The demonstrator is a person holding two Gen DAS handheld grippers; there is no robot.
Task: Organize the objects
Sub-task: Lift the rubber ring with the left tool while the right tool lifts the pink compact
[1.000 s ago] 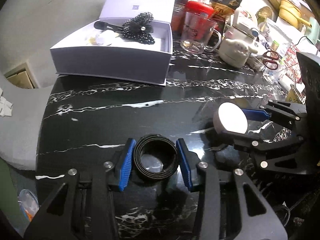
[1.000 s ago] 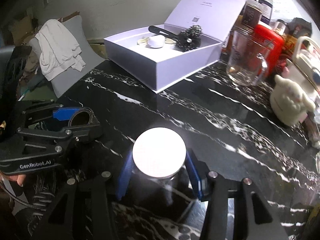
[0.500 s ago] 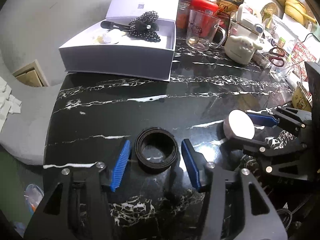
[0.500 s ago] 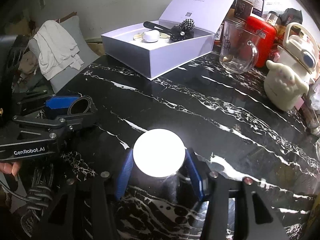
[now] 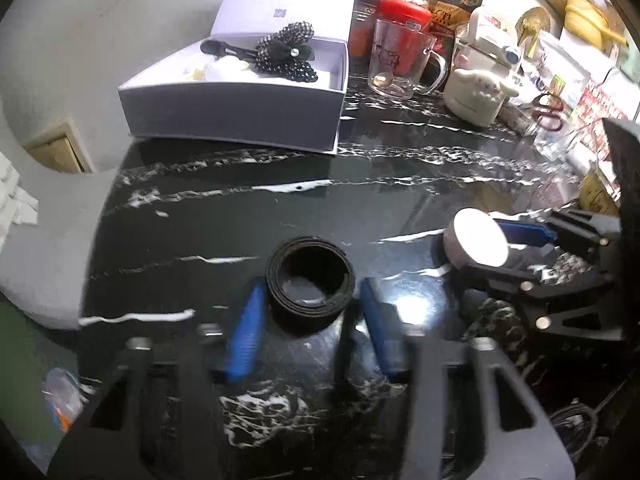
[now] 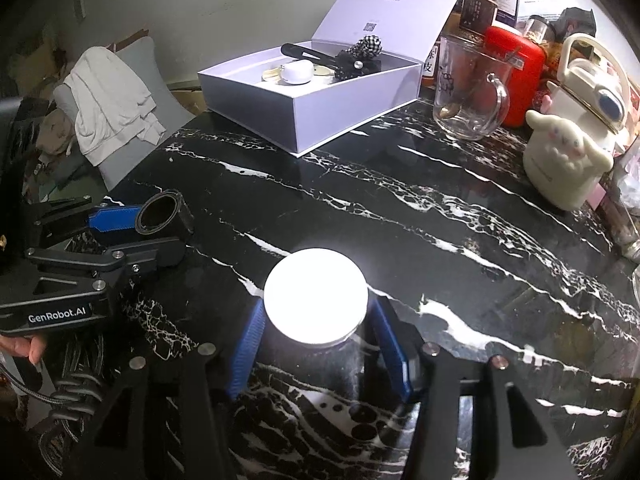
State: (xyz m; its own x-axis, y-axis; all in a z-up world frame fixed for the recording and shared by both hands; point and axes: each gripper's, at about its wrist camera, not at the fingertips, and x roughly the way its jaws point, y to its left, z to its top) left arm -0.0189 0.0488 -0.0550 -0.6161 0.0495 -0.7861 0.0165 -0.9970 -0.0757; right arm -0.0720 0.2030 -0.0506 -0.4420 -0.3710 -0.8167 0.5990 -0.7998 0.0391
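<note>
A rolled black belt [image 5: 310,284] lies on the black marble table [image 5: 240,216], between the blue pads of my left gripper [image 5: 311,285]. Its jaws are closing and the pads meet the roll's sides. The right wrist view shows the same belt [image 6: 160,216] in the left gripper [image 6: 160,233] at the left. My right gripper [image 6: 316,306] is shut on a glass jar with a white lid [image 6: 316,294], which stands on the table near the front. In the left wrist view the jar [image 5: 476,242] and the right gripper [image 5: 482,254] sit to the right of the belt.
An open white gift box [image 5: 240,108] holding a black bow and hair clips stands at the back. To its right are a glass mug [image 5: 400,64], a red canister [image 6: 516,76], a cream character figure [image 6: 564,160] and red scissors [image 5: 550,108]. A chair draped with white cloth [image 6: 108,112] is beyond the left edge.
The left jaws gripped the belt, opened off it half a second ago, and have now closed back onto it. The right gripper and jar have stayed put.
</note>
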